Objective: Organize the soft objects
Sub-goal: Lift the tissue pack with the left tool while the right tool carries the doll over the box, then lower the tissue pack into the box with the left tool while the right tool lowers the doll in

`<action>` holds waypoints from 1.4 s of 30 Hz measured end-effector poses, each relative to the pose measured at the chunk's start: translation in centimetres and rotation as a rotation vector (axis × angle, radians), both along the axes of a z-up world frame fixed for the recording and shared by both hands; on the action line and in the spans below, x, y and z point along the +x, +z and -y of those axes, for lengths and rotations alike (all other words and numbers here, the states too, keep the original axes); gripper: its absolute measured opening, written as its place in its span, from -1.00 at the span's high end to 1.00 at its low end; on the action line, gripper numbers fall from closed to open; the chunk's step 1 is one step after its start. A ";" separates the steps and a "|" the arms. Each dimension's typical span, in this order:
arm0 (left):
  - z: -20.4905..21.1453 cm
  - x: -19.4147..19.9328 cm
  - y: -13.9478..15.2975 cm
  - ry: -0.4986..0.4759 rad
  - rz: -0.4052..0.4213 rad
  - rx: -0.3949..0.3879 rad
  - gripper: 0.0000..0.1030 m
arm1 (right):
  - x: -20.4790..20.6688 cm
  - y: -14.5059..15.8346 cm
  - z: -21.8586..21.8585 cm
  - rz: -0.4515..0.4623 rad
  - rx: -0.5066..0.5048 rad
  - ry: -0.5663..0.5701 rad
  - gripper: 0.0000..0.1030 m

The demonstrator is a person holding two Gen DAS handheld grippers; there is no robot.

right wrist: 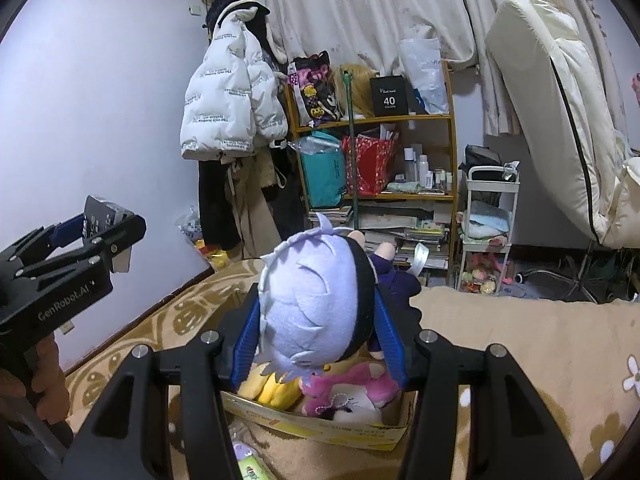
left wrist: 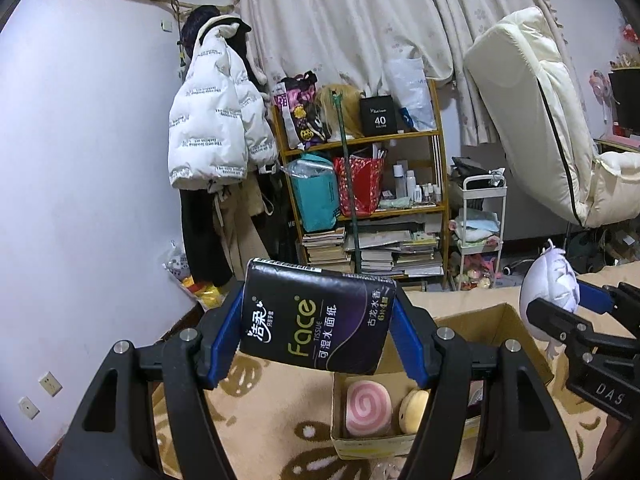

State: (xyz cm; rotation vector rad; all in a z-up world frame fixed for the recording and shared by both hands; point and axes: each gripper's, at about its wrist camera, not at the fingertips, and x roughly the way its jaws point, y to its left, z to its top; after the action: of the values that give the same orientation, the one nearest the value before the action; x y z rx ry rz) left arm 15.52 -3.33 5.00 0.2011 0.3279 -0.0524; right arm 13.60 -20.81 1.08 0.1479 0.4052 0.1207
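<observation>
Cardboard box [left wrist: 472,320] on the bed is the target: the left claw [left wrist: 318,330] is gripping a black tissue pack [left wrist: 316,318] above it, the right claw [right wrist: 318,332] a lavender-haired plush doll [right wrist: 312,300]. Next, I judge, each is lowering its load inside, then opening.

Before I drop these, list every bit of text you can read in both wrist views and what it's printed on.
"Face", "TISSUE": black tissue pack clamped in left gripper.
"40": black box on shelf.
"GenRobot.AI": left gripper body, right wrist view.
"DAS": right gripper, cut off.
White jacket print: too small to read.
</observation>
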 end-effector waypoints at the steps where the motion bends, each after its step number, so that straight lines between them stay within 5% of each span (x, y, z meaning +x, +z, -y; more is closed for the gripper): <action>1: 0.1 0.1 -0.2 -0.001 -0.003 0.002 -0.29 | 0.1 -0.2 0.1 0.000 0.004 -0.001 -0.09; 8: 0.1 1.2 -1.2 0.003 -0.019 0.016 -0.29 | 1.3 -1.3 1.2 -0.003 0.082 -0.018 -0.10; 42: 0.1 6.6 -6.6 -0.071 -0.250 -0.108 -0.29 | 4.7 -6.1 0.6 -0.135 0.113 0.008 -0.13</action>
State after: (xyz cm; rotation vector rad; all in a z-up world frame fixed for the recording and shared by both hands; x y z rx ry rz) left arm 22.10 -3.46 -1.56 0.0991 0.5653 -0.1653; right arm 18.33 -21.44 -5.03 0.2671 0.5340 0.1416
